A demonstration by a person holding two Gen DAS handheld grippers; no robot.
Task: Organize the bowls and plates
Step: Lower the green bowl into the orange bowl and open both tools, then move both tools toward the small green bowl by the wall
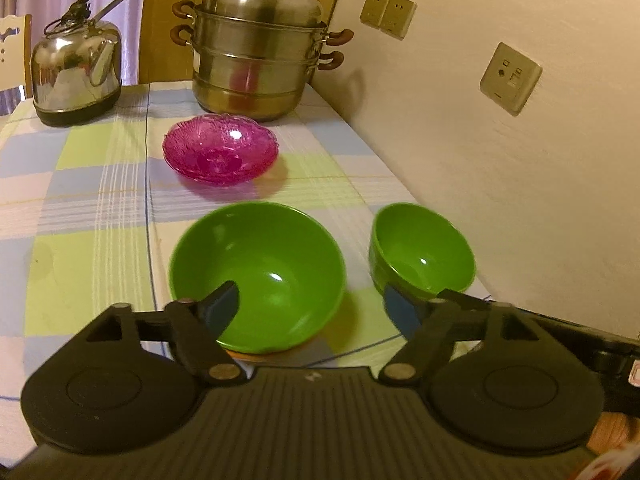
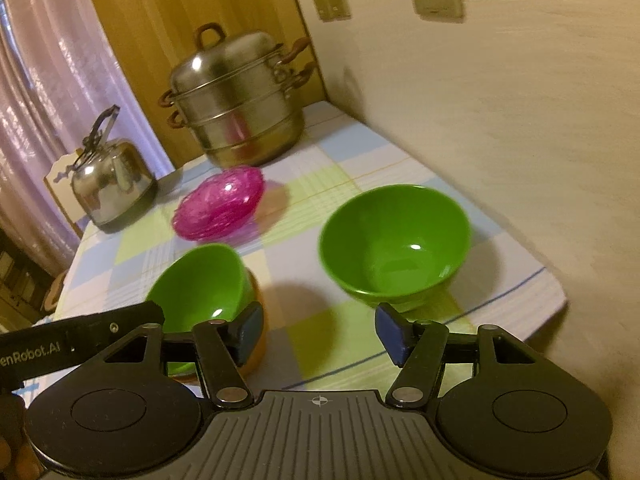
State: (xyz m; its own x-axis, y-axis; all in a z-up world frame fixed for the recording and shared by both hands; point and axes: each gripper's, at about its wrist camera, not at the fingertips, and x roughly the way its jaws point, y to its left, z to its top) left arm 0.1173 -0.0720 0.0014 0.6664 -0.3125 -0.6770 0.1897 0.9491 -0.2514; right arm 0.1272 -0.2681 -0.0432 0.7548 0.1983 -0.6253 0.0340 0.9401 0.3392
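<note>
A wide green bowl (image 1: 256, 272) (image 2: 200, 284) is nested in an orange bowl (image 2: 256, 344) on the checked tablecloth. To its right, near the wall, stands a smaller green bowl (image 1: 420, 252) (image 2: 396, 244). Further back is a stack of pink glass bowls (image 1: 220, 148) (image 2: 220, 204). My left gripper (image 1: 316, 304) hangs open over the near edge of the wide bowl, its pads touching nothing. The right gripper (image 2: 320, 332) is open too, above bare cloth between the two green bowls, with nothing between its fingers.
A steel steamer pot (image 1: 256, 52) (image 2: 236, 108) and a kettle (image 1: 76, 68) (image 2: 108, 184) stand at the table's far end. The wall with sockets (image 1: 512, 78) runs along the right side. The table edge (image 2: 552, 300) is close to the smaller green bowl.
</note>
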